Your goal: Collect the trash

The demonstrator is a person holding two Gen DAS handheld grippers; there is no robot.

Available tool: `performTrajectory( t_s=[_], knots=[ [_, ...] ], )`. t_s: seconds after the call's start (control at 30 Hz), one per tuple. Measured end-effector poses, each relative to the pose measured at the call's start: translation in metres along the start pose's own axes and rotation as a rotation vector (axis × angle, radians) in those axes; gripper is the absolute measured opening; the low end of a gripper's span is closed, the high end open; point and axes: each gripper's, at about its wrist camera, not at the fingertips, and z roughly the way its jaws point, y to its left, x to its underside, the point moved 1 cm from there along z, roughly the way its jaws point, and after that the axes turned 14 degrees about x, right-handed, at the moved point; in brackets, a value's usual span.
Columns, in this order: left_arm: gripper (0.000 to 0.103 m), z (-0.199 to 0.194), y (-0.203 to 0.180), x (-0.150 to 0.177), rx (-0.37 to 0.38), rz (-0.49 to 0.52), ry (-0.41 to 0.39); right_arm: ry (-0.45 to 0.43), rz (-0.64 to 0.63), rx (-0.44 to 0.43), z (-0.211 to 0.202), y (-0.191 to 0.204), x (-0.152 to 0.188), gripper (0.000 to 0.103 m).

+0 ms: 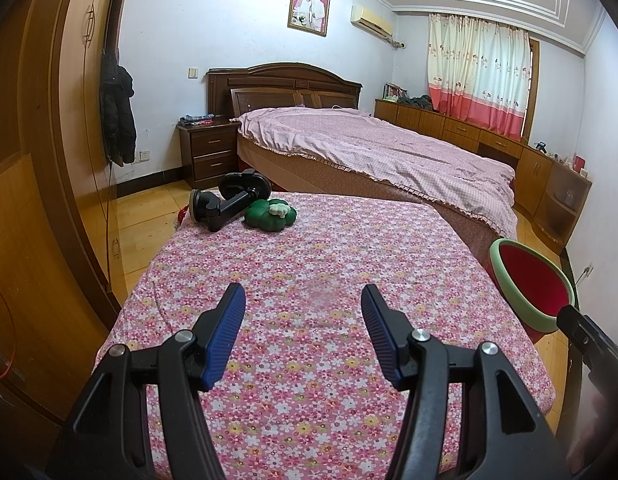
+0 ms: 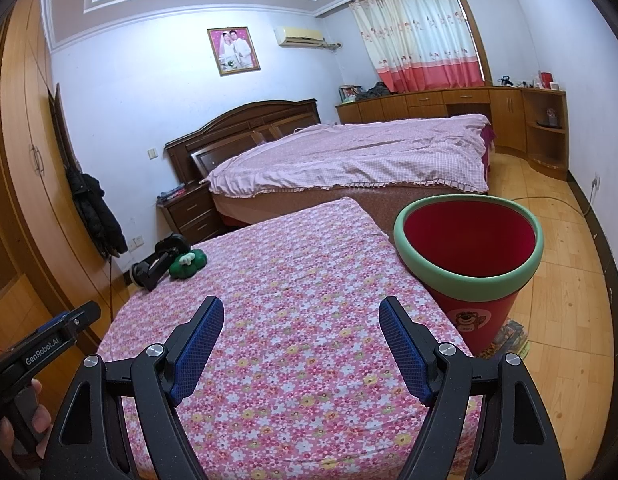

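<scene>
The trash bin (image 2: 469, 264) is red inside with a green rim (a bear printed outside). It stands beside the table (image 2: 309, 320). Each hand-held gripper, left (image 1: 303, 300) and right (image 2: 301, 312), is open and empty.

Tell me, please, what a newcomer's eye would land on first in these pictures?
Probably the red bin with a pale green rim, standing just off the right edge of the table with the pink floral cloth. Next, at the table's far left corner, a green plush toy lies beside a black suction-cup holder. Both the left gripper and right gripper hover open and empty over the cloth.
</scene>
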Motion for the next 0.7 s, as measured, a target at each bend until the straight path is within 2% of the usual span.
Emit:
performTrajectory(
  t_s=[0.7],
  knots=[
    [0.060,-0.0030,-0.0011,-0.0045,-0.001,0.000,-0.009,-0.005,-0.001,0.000,-0.0019,0.0002,-0.0014,0.081]
  ],
)
